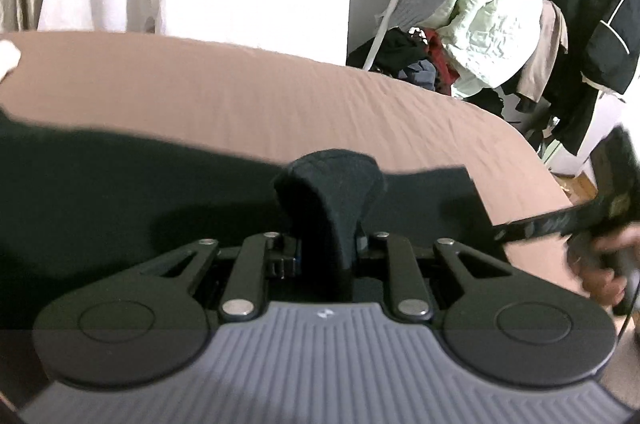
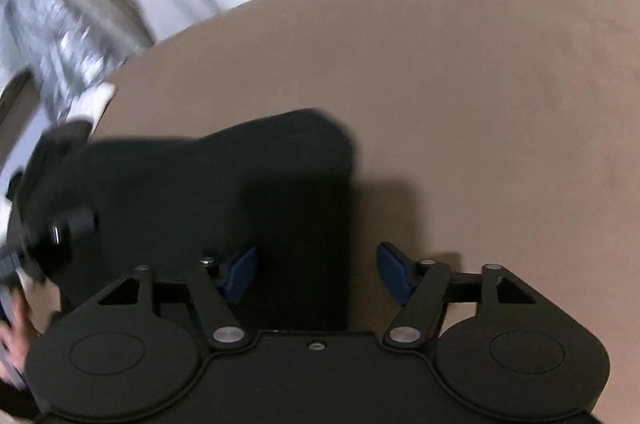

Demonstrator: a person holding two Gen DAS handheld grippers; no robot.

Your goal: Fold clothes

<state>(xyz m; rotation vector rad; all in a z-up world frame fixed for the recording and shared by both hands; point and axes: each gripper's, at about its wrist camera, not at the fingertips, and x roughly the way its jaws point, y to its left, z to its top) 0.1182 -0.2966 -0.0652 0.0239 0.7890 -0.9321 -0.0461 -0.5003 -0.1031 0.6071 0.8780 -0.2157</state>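
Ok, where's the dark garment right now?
The dark knit garment lies on the brown bedsheet, a fold pinched in the left claw.

A brown-sheeted bed (image 1: 280, 104) carries a black garment (image 1: 100, 184) spread across its near side.

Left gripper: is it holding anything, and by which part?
Yes. The left gripper is shut on the dark garment, pinching a bunched fold at its near edge.

Black garment (image 1: 120, 176); plain brown bedsheet (image 1: 280, 104).
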